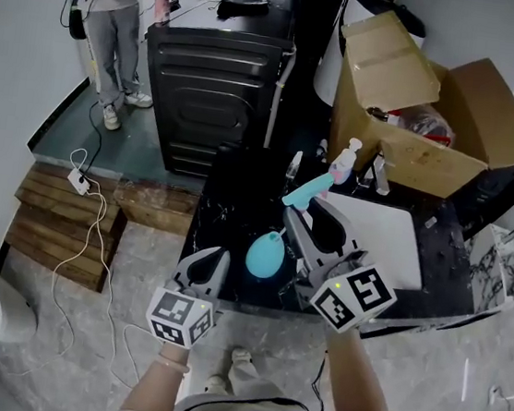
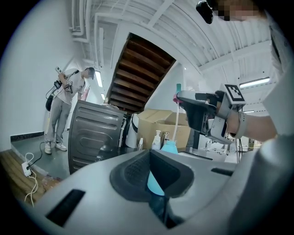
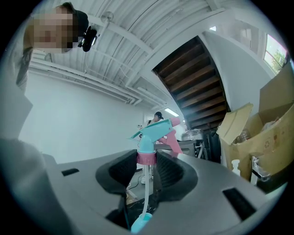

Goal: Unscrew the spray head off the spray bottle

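Looks basically done: the right gripper (image 3: 147,170) is clamped on the pink collar of the spray head (image 3: 154,132), lifted off with its tube hanging below those fingers toward the spray bottle (image 1: 265,254), which stands ungripped just past the left gripper (image 2: 154,170)'s shut fingertips, so all that seems left is pulling the tube clear.

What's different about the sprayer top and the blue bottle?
The spray head is up in the air, pinched at its pink collar by the right gripper; the bottle stands on the dark counter, ungripped. The spray head is thin, with a tube dangling; the bottle is round and fat. Both are light blue.
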Demonstrator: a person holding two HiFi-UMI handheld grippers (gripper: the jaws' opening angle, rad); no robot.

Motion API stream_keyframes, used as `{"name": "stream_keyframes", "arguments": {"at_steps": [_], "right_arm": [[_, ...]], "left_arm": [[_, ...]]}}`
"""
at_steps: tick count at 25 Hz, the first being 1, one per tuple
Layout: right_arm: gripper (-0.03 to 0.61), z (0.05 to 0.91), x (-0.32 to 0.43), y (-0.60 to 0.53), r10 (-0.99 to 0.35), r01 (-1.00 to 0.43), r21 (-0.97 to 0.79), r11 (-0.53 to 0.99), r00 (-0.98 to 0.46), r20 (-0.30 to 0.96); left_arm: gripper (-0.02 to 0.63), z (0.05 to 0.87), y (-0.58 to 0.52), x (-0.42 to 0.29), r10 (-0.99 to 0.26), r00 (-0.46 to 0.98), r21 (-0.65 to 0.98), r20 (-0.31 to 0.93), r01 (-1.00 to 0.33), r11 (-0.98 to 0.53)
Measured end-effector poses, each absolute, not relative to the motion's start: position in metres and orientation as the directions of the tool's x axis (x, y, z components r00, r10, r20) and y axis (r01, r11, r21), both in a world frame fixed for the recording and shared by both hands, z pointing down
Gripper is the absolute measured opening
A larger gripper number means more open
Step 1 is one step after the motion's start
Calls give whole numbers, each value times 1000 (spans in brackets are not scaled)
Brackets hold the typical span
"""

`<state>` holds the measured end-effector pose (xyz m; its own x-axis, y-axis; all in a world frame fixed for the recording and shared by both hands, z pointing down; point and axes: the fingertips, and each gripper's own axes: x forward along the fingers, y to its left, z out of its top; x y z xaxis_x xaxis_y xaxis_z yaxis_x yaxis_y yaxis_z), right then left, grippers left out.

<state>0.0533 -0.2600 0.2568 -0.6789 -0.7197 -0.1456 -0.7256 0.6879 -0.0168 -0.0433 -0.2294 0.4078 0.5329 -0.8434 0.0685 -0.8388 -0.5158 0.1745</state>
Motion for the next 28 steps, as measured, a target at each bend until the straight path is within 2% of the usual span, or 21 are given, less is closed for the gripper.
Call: {"name": "stream_keyframes", "arguments": {"at_steps": [15,28], "right_arm": [[138,229,62,-252,-726,-743,19,669,-660,-193],[138,253,102,-240,-790,-799,6,602,-596,-142]], "left_arm": [[5,398,-218,-55,-862,505,177,39,-853,-491],[5,389,-215,-71,-886,463,124,39,-882,-456]]}}
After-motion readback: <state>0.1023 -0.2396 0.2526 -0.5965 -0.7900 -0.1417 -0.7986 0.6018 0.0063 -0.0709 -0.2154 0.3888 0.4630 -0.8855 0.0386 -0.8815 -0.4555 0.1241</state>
